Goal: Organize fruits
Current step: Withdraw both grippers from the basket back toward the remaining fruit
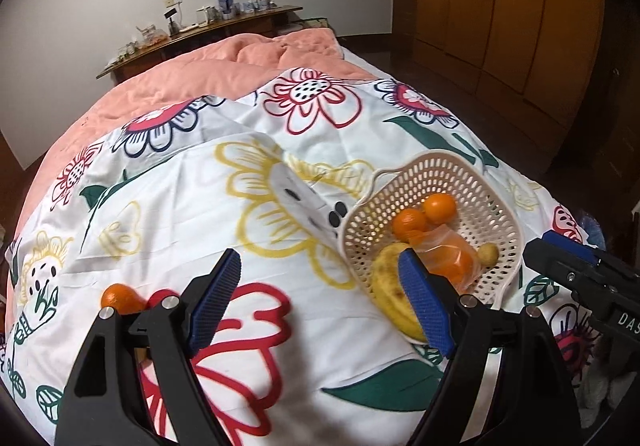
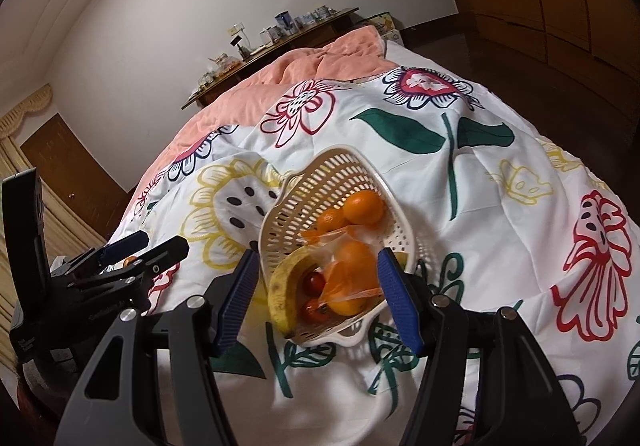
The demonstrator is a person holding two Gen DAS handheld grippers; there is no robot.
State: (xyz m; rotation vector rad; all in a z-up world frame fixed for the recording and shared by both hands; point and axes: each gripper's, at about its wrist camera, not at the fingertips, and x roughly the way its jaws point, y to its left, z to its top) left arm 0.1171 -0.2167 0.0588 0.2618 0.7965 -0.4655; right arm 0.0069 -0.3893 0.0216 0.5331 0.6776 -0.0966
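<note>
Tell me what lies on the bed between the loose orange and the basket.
In the left wrist view only bare flowered quilt lies between the orange and the basket; the open left gripper hangs over it.

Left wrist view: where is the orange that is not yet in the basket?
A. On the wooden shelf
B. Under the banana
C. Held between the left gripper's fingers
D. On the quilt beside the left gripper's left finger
D: the loose orange lies on the floral quilt, outside the open fingers.
</note>
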